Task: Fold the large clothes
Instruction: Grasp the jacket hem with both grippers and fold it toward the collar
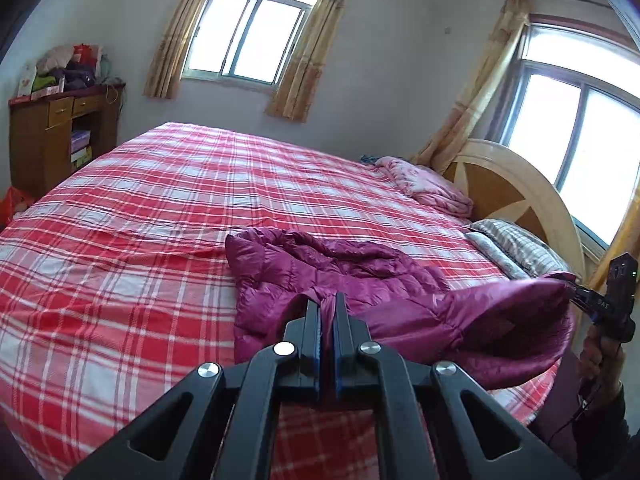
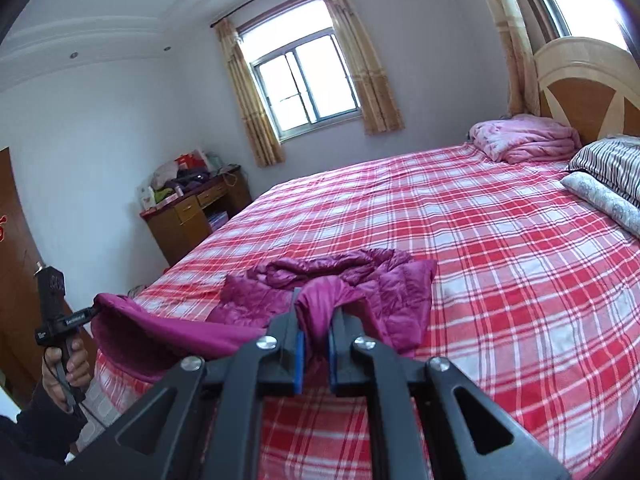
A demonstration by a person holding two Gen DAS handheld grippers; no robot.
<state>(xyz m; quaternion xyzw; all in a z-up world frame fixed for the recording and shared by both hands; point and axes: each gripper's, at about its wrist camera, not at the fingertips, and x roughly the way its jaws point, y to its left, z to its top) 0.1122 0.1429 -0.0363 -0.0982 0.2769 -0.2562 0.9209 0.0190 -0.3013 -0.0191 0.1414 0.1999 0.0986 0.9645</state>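
Left tool (image 1: 327, 300), right tool (image 2: 316, 300) pinching jacket (image 1: 340, 272).

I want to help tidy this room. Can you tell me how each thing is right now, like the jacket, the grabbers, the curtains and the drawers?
purple jacket: crumpled, near edge lifted off the bed, rest lying on it
left gripper: shut on the jacket
right gripper: shut on the jacket
bed sheet: spread out, a few wrinkles
pink blanket: bundled by the headboard
curtains: pulled open
desk drawers: closed
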